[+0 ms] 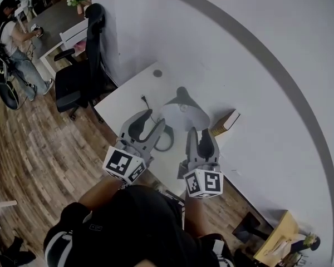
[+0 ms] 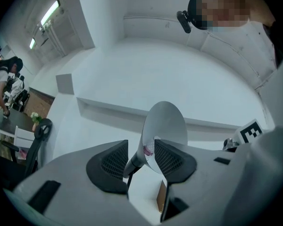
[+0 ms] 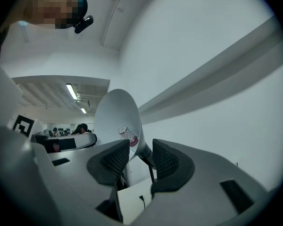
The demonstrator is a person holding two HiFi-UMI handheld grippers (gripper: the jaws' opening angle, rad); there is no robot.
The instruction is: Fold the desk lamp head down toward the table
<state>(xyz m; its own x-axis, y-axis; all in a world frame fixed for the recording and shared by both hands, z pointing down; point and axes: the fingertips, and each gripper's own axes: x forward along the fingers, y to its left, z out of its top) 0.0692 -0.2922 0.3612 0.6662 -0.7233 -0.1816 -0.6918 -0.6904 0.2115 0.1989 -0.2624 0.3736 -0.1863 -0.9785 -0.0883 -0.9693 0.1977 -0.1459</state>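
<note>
The desk lamp stands at the middle of the head view on the white table [image 1: 128, 102], its cone-shaped lamp head [image 1: 183, 113] raised and not yet folded down. A small box [image 1: 225, 121] lies just to its right, and a loop of black cable [image 1: 166, 143] lies on the tabletop below it in the frame. The left gripper [image 1: 156, 119] comes in from the lower left and the right gripper [image 1: 200, 132] from below. Both have their jaws spread apart and grip nothing. In each gripper view the dark neck [image 2: 133, 163] behind the shade shows in the gap between the pads, but neither pair looks to be pressing on it. The risks lie mostly in where and how the jaws close. Clamping on the thin shade rather than the neck could let the pads slide off its smooth, flaring surface. The head would then be knocked sideways instead of turned on its joint. If one gripper pushes down while nothing steadies the stem, the whole lamp could tip or skid toward the table edge at the lower part of the frame. The base is hidden under the shade, so I cannot judge how firmly it sits. A downward sweep could also catch the cable loop or bump the box.
</note>
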